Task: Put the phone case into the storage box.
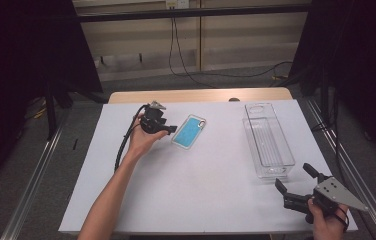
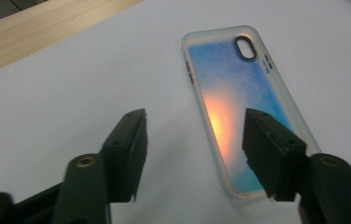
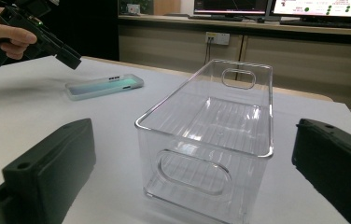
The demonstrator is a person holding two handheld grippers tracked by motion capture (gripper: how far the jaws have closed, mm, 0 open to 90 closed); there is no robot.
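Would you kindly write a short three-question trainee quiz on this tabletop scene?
1. True or false: the phone case lies inside the clear bin.
2. Which gripper is nearest the phone case: A left gripper, B right gripper?
3. Fill in: the clear bin holds ____.

Key: 1 false, it lies flat on the white table. 2 A, jaws open, nothing between them. 3 nothing.

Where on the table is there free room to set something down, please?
The widest bare patch lies between the phone case and the clear bin, running to the near edge. The far left corner is also free. It is tight around the left gripper beside the case.
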